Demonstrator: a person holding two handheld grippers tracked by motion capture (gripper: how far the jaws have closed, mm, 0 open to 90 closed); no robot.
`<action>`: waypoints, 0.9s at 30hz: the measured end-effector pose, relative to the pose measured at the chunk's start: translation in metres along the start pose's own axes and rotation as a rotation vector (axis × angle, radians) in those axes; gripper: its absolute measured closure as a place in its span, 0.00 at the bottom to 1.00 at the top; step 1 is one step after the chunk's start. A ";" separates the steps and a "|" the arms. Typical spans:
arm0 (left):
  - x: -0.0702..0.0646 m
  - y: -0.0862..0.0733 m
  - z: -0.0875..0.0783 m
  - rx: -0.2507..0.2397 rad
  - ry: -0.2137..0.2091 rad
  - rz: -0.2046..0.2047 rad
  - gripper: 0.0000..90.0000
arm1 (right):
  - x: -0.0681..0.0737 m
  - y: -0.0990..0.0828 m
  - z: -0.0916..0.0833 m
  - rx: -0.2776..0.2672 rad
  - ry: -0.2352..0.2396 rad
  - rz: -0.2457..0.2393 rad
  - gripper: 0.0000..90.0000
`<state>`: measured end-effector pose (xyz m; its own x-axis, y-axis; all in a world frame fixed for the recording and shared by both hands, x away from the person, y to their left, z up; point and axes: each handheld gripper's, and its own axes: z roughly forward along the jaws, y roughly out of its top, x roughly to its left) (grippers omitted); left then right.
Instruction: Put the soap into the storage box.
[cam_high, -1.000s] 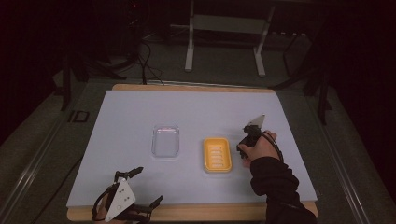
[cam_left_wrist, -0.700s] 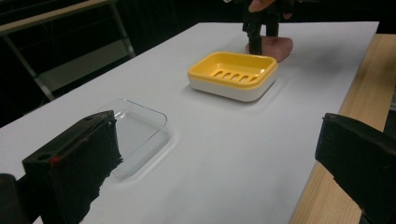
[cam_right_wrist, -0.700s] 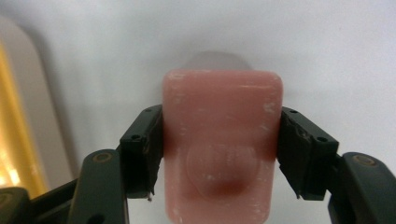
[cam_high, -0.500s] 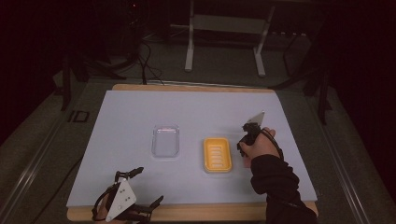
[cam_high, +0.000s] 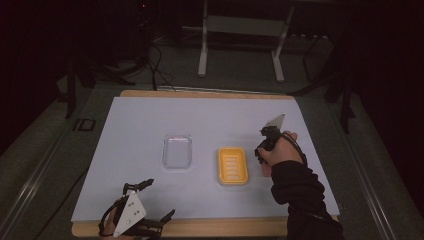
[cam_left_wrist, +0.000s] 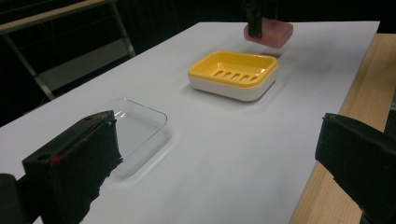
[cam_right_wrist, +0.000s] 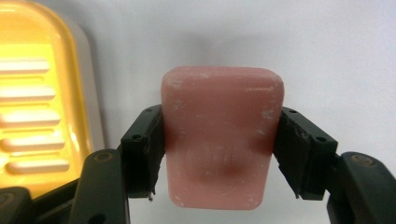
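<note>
Right gripper (cam_right_wrist: 219, 154) clamps the pink soap bar (cam_right_wrist: 222, 140) beside the yellow soap dish (cam_right_wrist: 42, 102); slick soap could slip free.

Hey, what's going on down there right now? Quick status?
Right tongs shut on pink soap, beside yellow dish. Left tongs open, idle at near edge. Clear lid apart; nothing blocking.

The white table sheet (cam_high: 150, 125) is evenly lit from above; everything beyond it is sunk in near-black. Soft short shadows are cast on it beside the yellow soap dish (cam_left_wrist: 233, 74). In the right gripper view, that dish (cam_right_wrist: 32, 107) is overexposed and blurred.
</note>
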<state>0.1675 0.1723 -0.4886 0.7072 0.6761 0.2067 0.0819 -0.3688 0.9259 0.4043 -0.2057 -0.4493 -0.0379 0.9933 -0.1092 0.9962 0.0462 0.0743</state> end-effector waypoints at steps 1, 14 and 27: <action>0.000 0.000 0.000 -0.001 -0.001 0.000 0.00 | 0.000 0.000 -0.003 -0.011 0.000 0.001 0.42; 0.000 0.000 0.000 -0.001 0.000 -0.001 0.00 | 0.011 0.002 -0.042 -0.046 0.010 -0.020 0.42; 0.000 0.000 0.000 -0.001 -0.002 -0.001 0.00 | 0.037 -0.002 -0.068 -0.078 0.064 -0.063 0.42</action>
<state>0.1675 0.1728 -0.4882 0.7086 0.6752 0.2050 0.0819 -0.3672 0.9265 0.3955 -0.1616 -0.3858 -0.1082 0.9927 -0.0532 0.9825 0.1149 0.1465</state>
